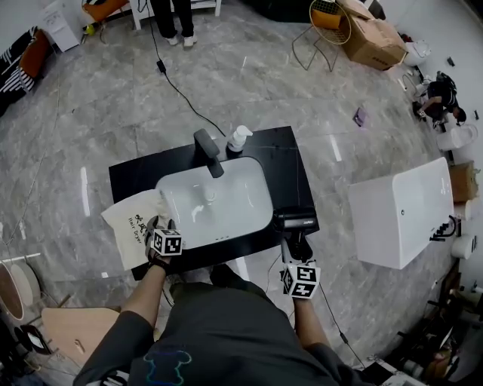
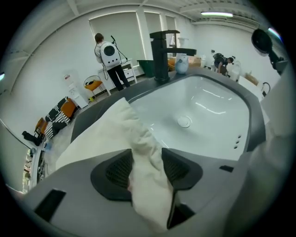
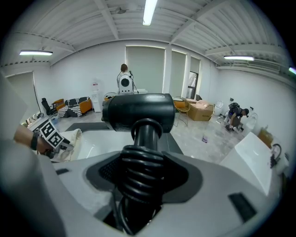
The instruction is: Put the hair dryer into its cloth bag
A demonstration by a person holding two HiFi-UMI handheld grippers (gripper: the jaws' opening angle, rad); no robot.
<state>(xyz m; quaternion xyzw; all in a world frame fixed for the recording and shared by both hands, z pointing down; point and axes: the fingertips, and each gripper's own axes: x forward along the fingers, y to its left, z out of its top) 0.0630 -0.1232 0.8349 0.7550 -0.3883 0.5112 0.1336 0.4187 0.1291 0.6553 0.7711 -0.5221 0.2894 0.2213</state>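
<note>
The cream cloth bag (image 1: 134, 219) lies on the black counter (image 1: 283, 162) to the left of the white sink basin (image 1: 219, 203). My left gripper (image 1: 156, 226) is at the bag's right edge, and in the left gripper view a bunched fold of the cloth bag (image 2: 138, 148) fills the gap between the pads of my left gripper (image 2: 145, 169). The black hair dryer (image 1: 296, 220) is upright at the counter's front right corner. My right gripper (image 3: 143, 173) is shut on the hair dryer's (image 3: 138, 111) handle, over the cord coiled round it.
A black faucet (image 1: 207, 151) and a white soap bottle (image 1: 239, 138) stand behind the basin. A white bathtub (image 1: 404, 207) is on the floor to the right, with boxes and a wire chair (image 1: 328, 22) farther back. A person (image 2: 110, 58) stands far off.
</note>
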